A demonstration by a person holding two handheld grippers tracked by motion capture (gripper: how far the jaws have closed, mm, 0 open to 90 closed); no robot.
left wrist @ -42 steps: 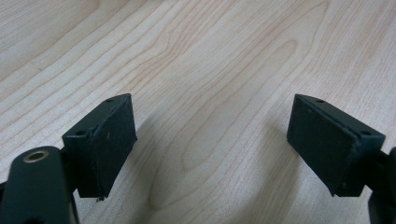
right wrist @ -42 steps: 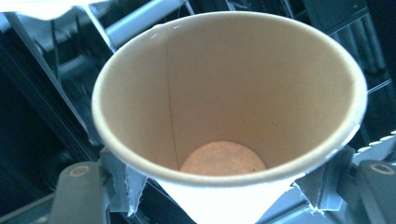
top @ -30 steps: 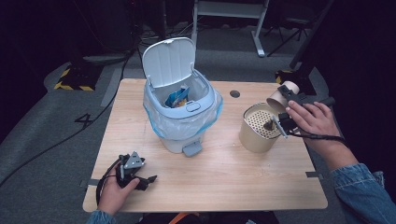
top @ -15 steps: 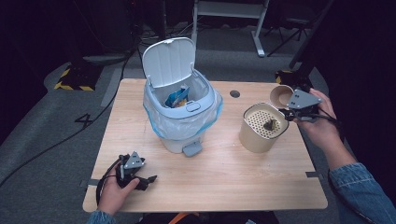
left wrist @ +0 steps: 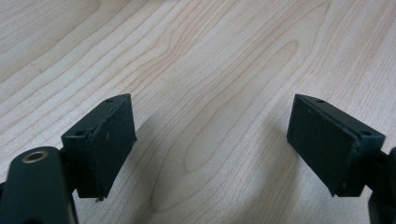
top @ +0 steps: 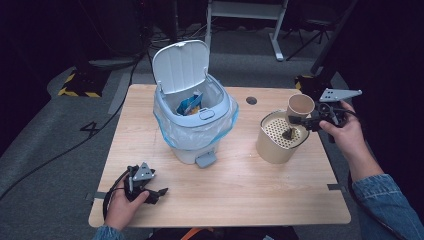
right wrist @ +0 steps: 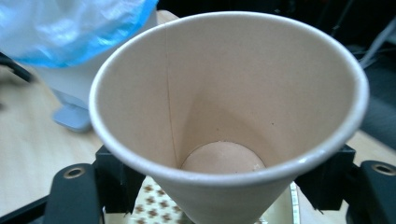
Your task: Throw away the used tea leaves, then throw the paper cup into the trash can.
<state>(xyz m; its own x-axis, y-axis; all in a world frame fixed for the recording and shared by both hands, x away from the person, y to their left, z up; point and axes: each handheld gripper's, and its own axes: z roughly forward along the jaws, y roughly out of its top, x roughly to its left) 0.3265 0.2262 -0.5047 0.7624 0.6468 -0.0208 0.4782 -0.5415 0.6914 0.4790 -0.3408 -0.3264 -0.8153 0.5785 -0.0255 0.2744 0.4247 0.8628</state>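
My right gripper (top: 300, 120) is shut on a tan paper cup (top: 300, 106), held upright above the far rim of a beige perforated canister (top: 280, 137) at the table's right. In the right gripper view the cup (right wrist: 229, 116) stands empty between the two jaws, its mouth facing the camera. A white pedal bin (top: 192, 120) with a blue liner stands open at the table's middle, with blue and yellow wrappers inside. My left gripper (top: 155, 192) rests open near the front left edge; its pads (left wrist: 109, 140) hover over bare wood.
The wooden table (top: 225, 195) has a round cable hole (top: 251, 100) behind the canister. The bin's raised lid (top: 181, 65) leans toward the far side. Its foot pedal (top: 205, 160) sticks out toward the front. A dark lump (top: 288, 134) lies in the canister.
The right hand has turned the paper cup from tilted over the canister to upright and drawn it slightly back. The left gripper has stayed still.
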